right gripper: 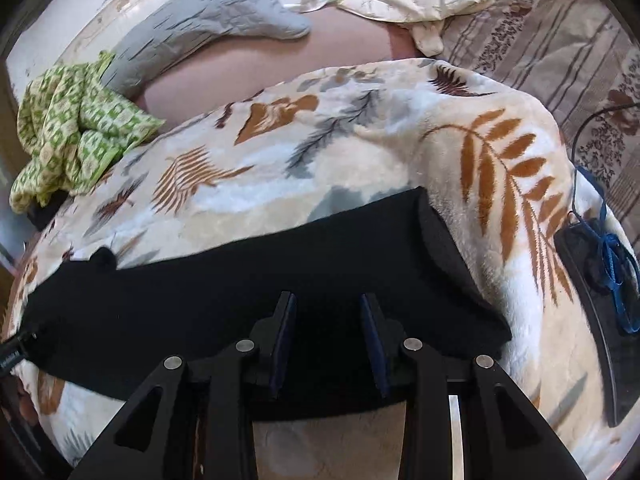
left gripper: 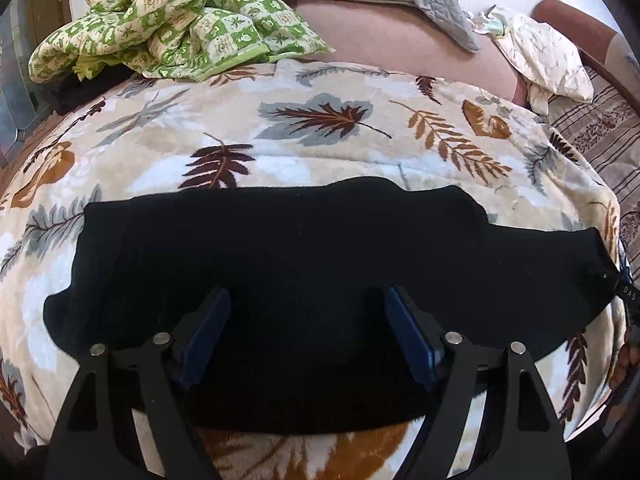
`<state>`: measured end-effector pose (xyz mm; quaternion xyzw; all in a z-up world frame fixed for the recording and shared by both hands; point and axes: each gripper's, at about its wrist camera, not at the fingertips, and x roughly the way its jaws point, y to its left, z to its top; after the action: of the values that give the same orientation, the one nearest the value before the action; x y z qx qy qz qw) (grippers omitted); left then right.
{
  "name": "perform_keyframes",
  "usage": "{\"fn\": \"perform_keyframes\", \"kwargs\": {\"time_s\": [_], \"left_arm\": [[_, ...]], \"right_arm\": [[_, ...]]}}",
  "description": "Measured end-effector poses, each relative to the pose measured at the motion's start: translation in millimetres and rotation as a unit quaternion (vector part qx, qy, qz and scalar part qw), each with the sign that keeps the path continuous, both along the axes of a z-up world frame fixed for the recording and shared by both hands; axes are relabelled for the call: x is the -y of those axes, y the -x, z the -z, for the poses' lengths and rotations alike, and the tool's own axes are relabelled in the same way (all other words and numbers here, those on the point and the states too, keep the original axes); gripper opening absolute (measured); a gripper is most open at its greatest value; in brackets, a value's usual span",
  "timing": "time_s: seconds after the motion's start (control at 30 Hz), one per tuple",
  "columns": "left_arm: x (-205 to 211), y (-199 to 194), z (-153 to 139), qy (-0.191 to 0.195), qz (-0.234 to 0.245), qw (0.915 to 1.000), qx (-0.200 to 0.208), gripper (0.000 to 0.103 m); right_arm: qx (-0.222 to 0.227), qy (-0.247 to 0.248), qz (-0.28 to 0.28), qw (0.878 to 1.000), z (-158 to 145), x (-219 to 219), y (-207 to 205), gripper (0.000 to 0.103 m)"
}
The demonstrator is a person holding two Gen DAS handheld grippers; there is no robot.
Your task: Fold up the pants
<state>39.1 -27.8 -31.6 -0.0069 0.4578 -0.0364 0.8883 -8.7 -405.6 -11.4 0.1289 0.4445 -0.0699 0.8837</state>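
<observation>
One pants [left gripper: 280,264], two open tools.

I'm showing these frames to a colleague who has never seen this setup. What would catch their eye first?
First, the black pants, a dark band laid flat across the leaf-print blanket right ahead of both cameras. Next, the open left hand-held gripper and right hand-held gripper, poised over the pants' near edge. Then the crumpled green patterned cloth at the blanket's far left.
</observation>
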Motion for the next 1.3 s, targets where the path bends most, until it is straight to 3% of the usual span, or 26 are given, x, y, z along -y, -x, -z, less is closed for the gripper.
{"fn": "perform_keyframes", "kwargs": {"time_s": [0.1,0.23,0.3,0.37,0.5,0.73,0.87,1.1,1.3], "left_arm": [[1,-3,-1,-0.006,-0.003,1.0000,-0.004,0.080],[2,-5,-14,0.010,-0.001,0.9999,0.007,0.080],[7,-11,-19,0.010,0.006,0.9999,0.006,0.080],[15,-22,-17,-0.017,0.002,0.9998,-0.001,0.080],[26,-41,-7,-0.035,0.004,0.9992,-0.018,0.080],[36,-66,9,-0.059,0.000,0.9977,-0.034,0.082],[29,-71,11,-0.036,-0.006,0.9986,-0.038,0.082],[0,-38,-14,-0.039,-0.022,0.9989,-0.013,0.082],[-50,-12,-23,-0.037,-0.079,0.9962,-0.002,0.082]], "right_arm": [[-0.006,-0.002,0.002,1.000,-3,-2,-3,0.036],[0.006,-0.012,-0.009,1.000,-18,-5,9,0.050],[0.009,-0.008,-0.011,1.000,-22,-5,12,0.051],[0.006,-0.008,-0.014,1.000,-22,-6,15,0.051],[0.005,-0.002,-0.013,1.000,-21,-4,17,0.051],[-0.007,0.004,-0.006,1.000,-3,1,6,0.051],[-0.011,0.023,-0.008,1.000,-5,-8,0,0.058],[0.011,-0.017,-0.066,0.998,-17,-52,-4,0.058],[0.036,-0.065,-0.181,0.981,-30,-133,-23,0.058]]}}
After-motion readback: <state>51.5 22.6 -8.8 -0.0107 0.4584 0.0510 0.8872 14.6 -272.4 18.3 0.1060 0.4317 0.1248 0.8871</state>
